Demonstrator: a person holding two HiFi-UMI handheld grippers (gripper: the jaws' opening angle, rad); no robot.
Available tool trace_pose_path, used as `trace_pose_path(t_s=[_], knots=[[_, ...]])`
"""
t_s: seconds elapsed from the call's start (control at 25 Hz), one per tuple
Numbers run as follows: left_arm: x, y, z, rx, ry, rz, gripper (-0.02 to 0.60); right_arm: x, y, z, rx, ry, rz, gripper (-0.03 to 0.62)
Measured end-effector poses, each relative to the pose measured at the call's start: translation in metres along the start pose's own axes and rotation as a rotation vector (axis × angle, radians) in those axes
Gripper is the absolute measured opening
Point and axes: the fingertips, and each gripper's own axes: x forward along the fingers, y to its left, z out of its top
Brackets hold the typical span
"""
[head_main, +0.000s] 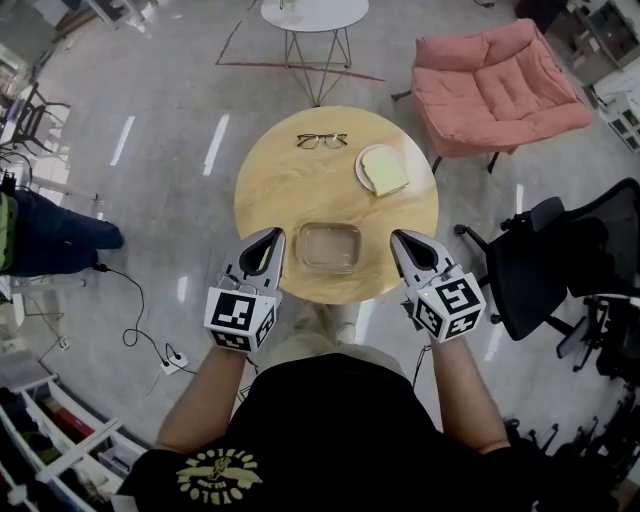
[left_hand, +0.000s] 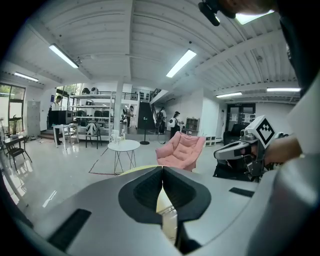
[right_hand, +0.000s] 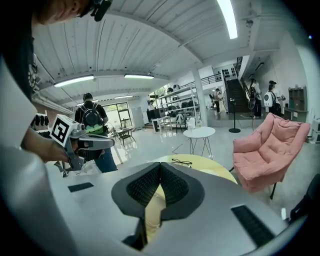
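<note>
At the near edge of the round wooden surface (head_main: 290, 195), the left claw (head_main: 272, 232) and right claw (head_main: 397, 235) hover side by side, each pointing away from the person. Each claw's own view shows its two dark padded jaws pressed together at the tips, with nothing caught between them; only the pale wood shows through the small gap lower down. A clear, shallow rectangular container (head_main: 328, 247) sits between the two claws, close to the near rim. The left claw's tip is just beside its left wall and the right claw's tip a little off its right wall, and neither touches it. It looks empty. Farther across the surface, right of centre, a white plate (head_main: 360, 175) carries a slice of bread (head_main: 386, 168) that covers most of it and lies well apart from both claws. A pair of glasses (head_main: 321, 140) lies near the far rim, left of the plate, with its lenses toward the container. Beyond the surface stand a white side table (head_main: 313, 14) with wire legs and, to the right, a pink armchair (head_main: 495, 85). A black office chair (head_main: 545, 260) stands on the floor right of the right claw.
</note>
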Motion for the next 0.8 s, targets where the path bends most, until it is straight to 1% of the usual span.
trace_pose_path(t_s=[0.16,0.36,0.6,0.8], knots=[[0.018,0.001,-0.018,0.020,0.043,-0.021,0.018,0.020,-0.009,-0.020,0.013,0.055,-0.010,0.015],[0.037,0.003,-0.051,-0.029,0.126,-0.049,0.018,0.040,-0.015,-0.052,0.048,0.131,-0.006,0.015],[0.052,0.000,-0.085,-0.029,0.214,-0.080,0.018,0.060,-0.020,-0.085,0.095,0.207,0.007,0.017],[0.068,-0.005,-0.116,-0.058,0.270,-0.104,0.020,0.073,-0.025,-0.112,0.145,0.257,0.022,0.035]])
